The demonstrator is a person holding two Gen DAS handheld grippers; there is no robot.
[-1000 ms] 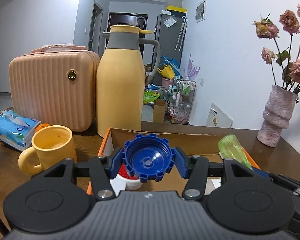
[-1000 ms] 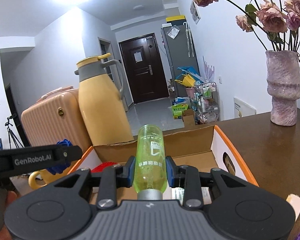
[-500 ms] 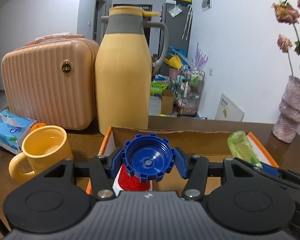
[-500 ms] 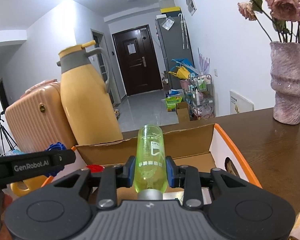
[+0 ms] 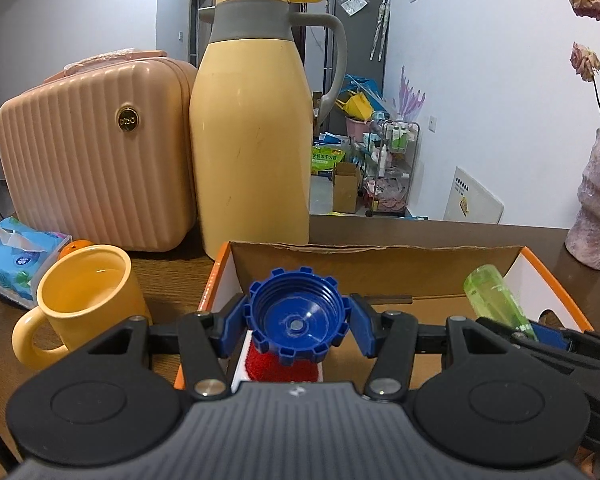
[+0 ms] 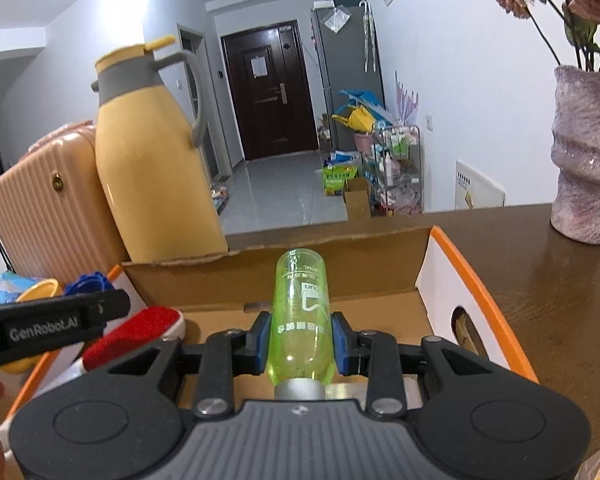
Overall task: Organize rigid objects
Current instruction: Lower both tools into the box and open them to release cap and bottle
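Your left gripper (image 5: 298, 320) has its jaws clamped on the blue cap (image 5: 296, 318), hanging over the box's (image 5: 380, 258) left end above the red brush (image 5: 260, 364). Over to your right gripper (image 6: 300, 344): jaws pinched tight on the green bottle (image 6: 300, 312), held above the box floor, base pointing at the far wall.

The blue cap (image 5: 296, 322) at the centre of the left view looked like ridged, glossy plastic; the green bottle (image 6: 301, 316) at the centre of the right view was translucent, smooth plastic with a silver metal-looking collar. The box (image 5: 380, 268) was matt cardboard with a rough torn edge. The table (image 6: 540, 276) showed glossy wood grain, the vase (image 6: 584, 160) at right a rough, grainy surface, and the yellow jug (image 5: 252, 140) a smooth satin finish.
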